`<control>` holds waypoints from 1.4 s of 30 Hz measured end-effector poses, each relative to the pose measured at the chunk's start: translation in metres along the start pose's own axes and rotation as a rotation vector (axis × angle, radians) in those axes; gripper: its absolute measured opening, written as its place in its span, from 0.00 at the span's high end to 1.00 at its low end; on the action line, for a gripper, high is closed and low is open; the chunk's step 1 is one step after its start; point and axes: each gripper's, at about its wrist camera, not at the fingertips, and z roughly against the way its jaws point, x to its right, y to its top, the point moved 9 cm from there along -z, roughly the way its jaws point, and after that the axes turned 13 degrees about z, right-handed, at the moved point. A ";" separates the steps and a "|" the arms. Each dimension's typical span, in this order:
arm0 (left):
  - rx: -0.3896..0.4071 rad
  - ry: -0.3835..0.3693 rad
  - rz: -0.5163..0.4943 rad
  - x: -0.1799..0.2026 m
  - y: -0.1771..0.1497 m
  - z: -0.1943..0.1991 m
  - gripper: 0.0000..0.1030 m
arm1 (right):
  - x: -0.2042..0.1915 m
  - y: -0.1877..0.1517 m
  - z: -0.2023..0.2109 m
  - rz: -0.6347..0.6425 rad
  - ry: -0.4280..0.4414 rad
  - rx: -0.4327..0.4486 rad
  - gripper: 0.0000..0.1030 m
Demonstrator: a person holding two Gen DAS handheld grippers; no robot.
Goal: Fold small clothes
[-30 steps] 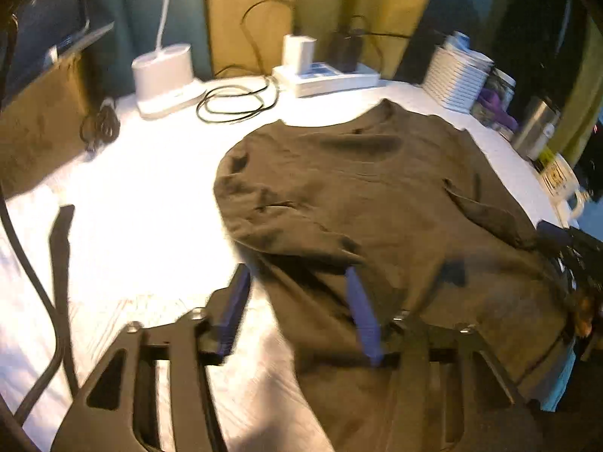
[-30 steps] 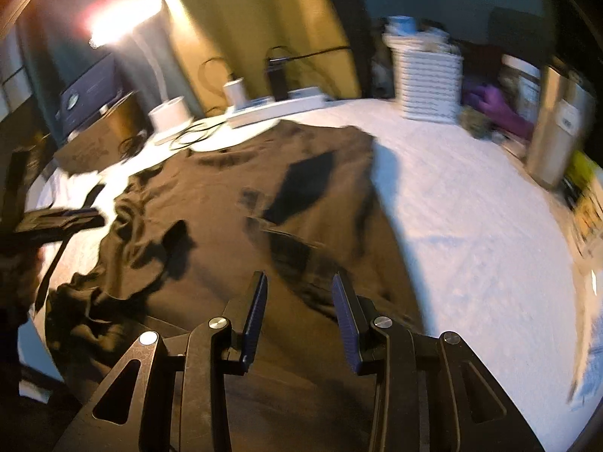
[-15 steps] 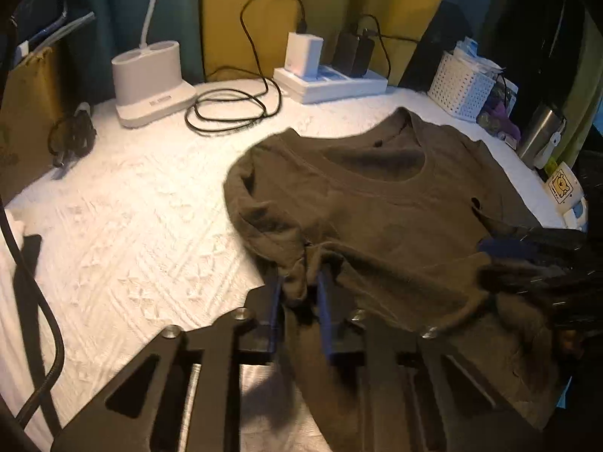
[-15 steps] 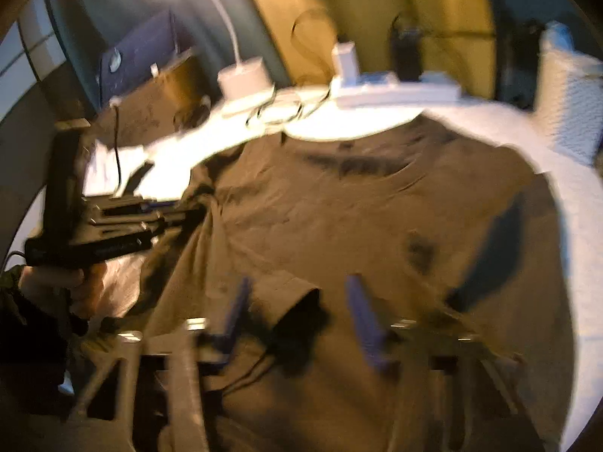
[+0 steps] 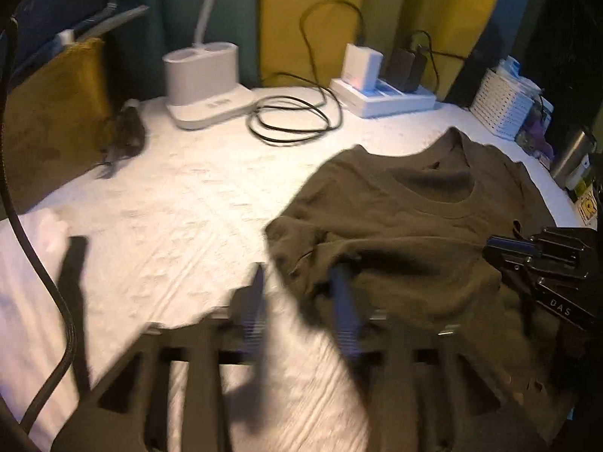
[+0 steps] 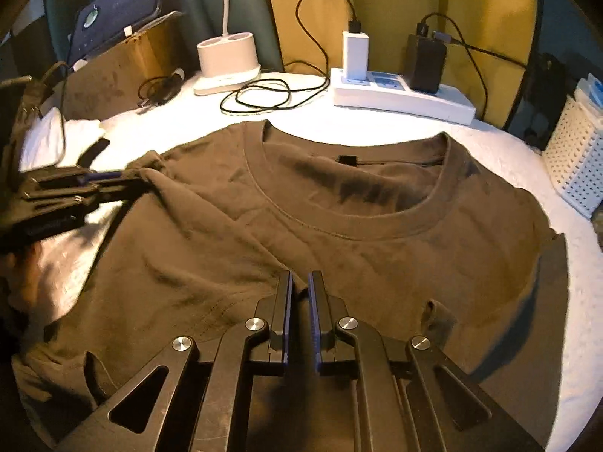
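White lamp base, power strip, coiled black cable, perhaps a white basket

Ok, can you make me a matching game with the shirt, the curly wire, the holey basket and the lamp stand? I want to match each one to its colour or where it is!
Things:
1. shirt
2. coiled cable
3. basket with holes
4. lamp base

Matches:
A. white, at the far right edge of the table
B. black, lying in loops by the power strip
C. brown, spread flat in the middle
D. white, at the back left with a thin neck going up

Pairs: 1-C, 2-B, 3-A, 4-D
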 end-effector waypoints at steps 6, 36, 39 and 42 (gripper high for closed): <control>0.013 -0.068 0.006 0.005 -0.025 0.046 0.39 | 0.020 -0.024 0.016 -0.002 -0.100 -0.050 0.63; 0.000 -0.154 -0.260 0.089 -0.155 0.105 0.68 | 0.087 -0.218 0.189 -0.303 -0.313 0.074 0.17; 0.012 -0.152 -0.267 0.089 -0.158 0.112 0.81 | 0.083 -0.225 0.191 -0.314 -0.291 0.079 0.31; 0.033 -0.154 -0.272 0.088 -0.160 0.124 0.84 | 0.073 -0.231 0.184 -0.299 -0.258 0.064 0.45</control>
